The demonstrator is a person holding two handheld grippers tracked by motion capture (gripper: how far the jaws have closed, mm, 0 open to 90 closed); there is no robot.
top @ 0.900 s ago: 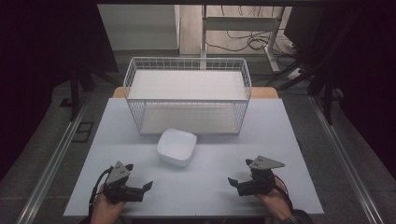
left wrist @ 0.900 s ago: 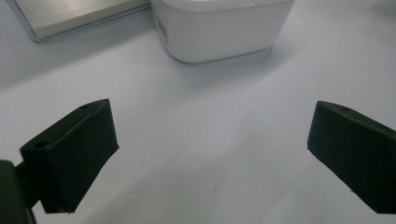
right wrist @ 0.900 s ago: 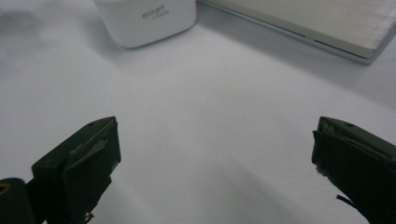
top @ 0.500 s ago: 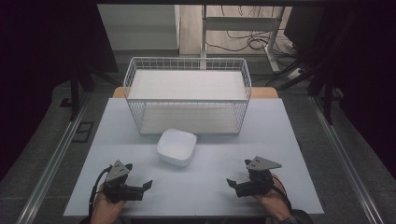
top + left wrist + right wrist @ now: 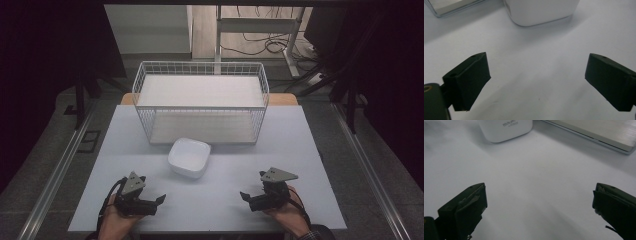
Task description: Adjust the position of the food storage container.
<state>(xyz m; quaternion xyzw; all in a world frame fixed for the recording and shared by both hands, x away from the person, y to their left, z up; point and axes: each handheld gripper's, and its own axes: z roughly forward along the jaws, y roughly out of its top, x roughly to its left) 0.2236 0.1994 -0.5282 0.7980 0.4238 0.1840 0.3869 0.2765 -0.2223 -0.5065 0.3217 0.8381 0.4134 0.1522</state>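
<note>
Left gripper (image 5: 159, 200) sits low at the near edge of the white table (image 5: 300, 150), jaws spread wide and holding nothing, just bare tabletop between the pads. Ahead of those jaws, and off toward the centre, lies the white square bowl (image 5: 189, 157), mouth up, well apart from both tools and just in front of the wire basket (image 5: 200, 107). In the left gripper view the bowl (image 5: 541, 11) shows beyond the jaw tips with the basket's base (image 5: 451, 6) further off to one side.

Over to the right gripper (image 5: 243, 196): jaws at full stretch, empty too, pointing inward across the table. In the right gripper view the bowl (image 5: 505, 130) lies ahead and toward the left jaw, the basket's base (image 5: 596, 135) ahead and toward the right one.

Now the risks, as I judge them. That bowl looks smooth and rounded at the corners, so a pinch on the rim from one side could let it slip or tip. Come in too low and a jaw could shove it against the basket wall instead of gripping it. Both tools closing at once from opposite sides could knock into each other. And lifting over the basket's tall wire rim, a shallow lift could catch the bowl on the wire.
</note>
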